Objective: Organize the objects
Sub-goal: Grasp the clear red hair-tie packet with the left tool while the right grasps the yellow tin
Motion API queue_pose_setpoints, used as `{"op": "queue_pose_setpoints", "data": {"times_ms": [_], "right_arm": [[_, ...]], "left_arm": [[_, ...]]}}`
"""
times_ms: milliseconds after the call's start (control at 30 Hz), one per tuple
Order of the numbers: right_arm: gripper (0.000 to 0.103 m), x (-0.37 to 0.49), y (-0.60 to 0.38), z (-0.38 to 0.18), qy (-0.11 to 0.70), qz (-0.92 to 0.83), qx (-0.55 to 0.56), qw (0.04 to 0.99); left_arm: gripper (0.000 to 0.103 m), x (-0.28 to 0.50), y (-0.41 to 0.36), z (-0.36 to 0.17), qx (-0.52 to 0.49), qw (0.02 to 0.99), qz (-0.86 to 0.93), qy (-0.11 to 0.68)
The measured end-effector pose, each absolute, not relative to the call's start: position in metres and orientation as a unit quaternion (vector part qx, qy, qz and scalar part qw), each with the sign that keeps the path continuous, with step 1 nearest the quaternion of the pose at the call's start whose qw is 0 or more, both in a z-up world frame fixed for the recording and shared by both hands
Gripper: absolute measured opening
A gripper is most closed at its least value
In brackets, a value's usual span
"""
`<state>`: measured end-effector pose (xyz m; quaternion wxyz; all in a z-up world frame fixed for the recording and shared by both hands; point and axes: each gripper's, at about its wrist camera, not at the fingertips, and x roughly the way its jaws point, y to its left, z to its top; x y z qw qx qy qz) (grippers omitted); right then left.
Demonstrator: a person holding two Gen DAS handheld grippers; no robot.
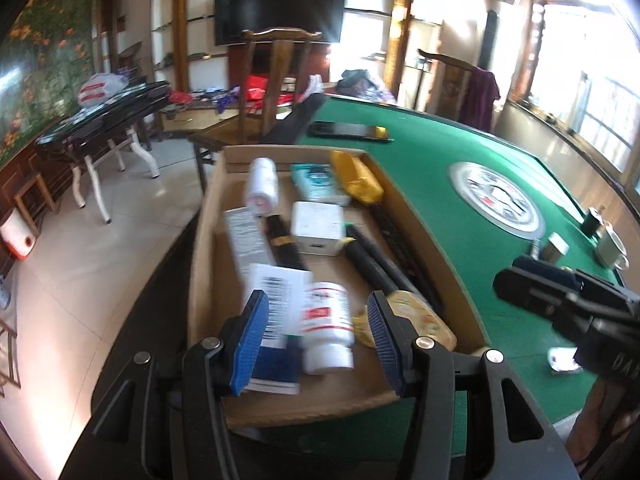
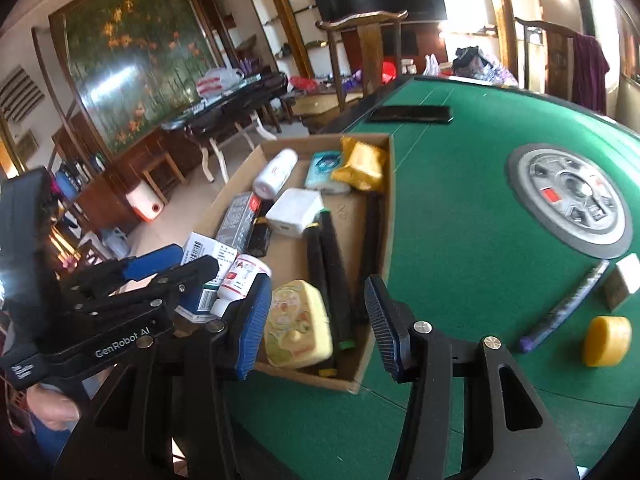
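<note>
A shallow cardboard box sits at the left edge of the green table. It holds white pill bottles, a white charger, a yellow snack pack, a tissue pack, black tubes, cartons and a yellow soap box. My left gripper is open and empty above the box's near end. My right gripper is open and empty above the soap box.
On the felt lie a black phone, a round centre dial, a purple pen, a yellow tape roll, a small box and a white cup. Wooden chairs stand behind.
</note>
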<state>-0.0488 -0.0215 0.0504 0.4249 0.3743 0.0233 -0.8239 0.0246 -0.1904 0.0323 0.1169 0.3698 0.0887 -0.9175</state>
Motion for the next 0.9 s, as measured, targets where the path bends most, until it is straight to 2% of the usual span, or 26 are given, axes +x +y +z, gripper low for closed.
{"op": "queue_pose_setpoints", "data": {"times_ms": [167, 367, 533, 633, 900], "right_arm": [[0.049, -0.060, 0.041, 0.054, -0.035, -0.826, 0.382, 0.413], [0.049, -0.079, 0.141, 0.038, -0.119, -0.834, 0.404, 0.357], [0.049, -0.083, 0.221, 0.030, -0.181, -0.848, 0.392, 0.307], [0.049, -0.080, 0.246, 0.027, -0.194, -0.852, 0.389, 0.291], [0.049, -0.077, 0.274, 0.019, -0.202, -0.852, 0.388, 0.289]], "left_arm": [[0.052, 0.018, -0.146, 0.032, 0.379, 0.054, -0.922, 0.061], [0.052, 0.009, -0.058, 0.021, 0.395, -0.104, -0.913, 0.002], [0.052, 0.016, 0.036, 0.007, 0.375, -0.232, -0.883, -0.159], [0.052, 0.012, 0.068, -0.003, 0.358, -0.257, -0.865, -0.241], [0.052, -0.018, 0.091, -0.021, 0.402, -0.293, -0.814, -0.300]]}}
